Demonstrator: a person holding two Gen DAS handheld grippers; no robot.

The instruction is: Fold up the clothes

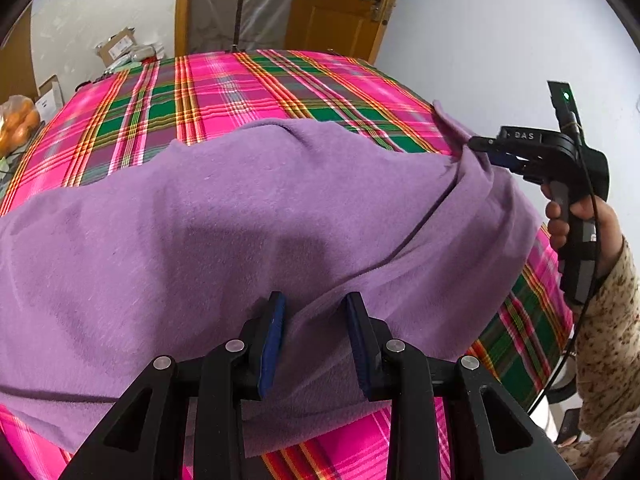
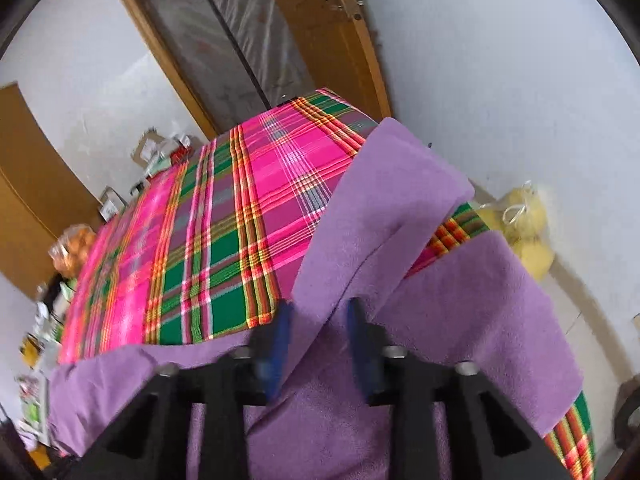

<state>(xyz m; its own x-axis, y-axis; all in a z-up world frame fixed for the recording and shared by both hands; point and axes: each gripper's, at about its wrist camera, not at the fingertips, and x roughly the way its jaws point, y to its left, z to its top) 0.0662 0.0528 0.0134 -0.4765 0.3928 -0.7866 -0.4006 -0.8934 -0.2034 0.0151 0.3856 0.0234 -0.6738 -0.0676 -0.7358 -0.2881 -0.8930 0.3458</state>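
Purple fleece, a soft garment (image 1: 224, 216), lies spread over the pink-and-green plaid cloth (image 1: 224, 92) that covers the table, and everything here is placed from that garment. Its near edge hangs just past the cloth's front border, while bare plaid shows beyond its far edge. The left gripper (image 1: 316, 340) sits at the garment's near edge with its blue-padded fingers (image 1: 274, 344) set a moderate way apart and a ridge of fleece rising between them; whether the pads actually press the fabric cannot be told. At the garment's right corner the right gripper (image 1: 486, 150) is closed on a pulled-up point of fleece, held by a hand (image 1: 576, 216) in a speckled sleeve (image 1: 612, 312). From the right wrist view, that gripper (image 2: 318, 340) has a fold of the garment (image 2: 400, 208) running between its pads, with a flap lifted and draped back over the plaid cloth (image 2: 224, 216). Beyond the garment's far side stand a wooden door (image 1: 340, 4) and cardboard boxes (image 1: 120, 46); off its right edge a yellow bag (image 2: 524, 224) sits by the wall
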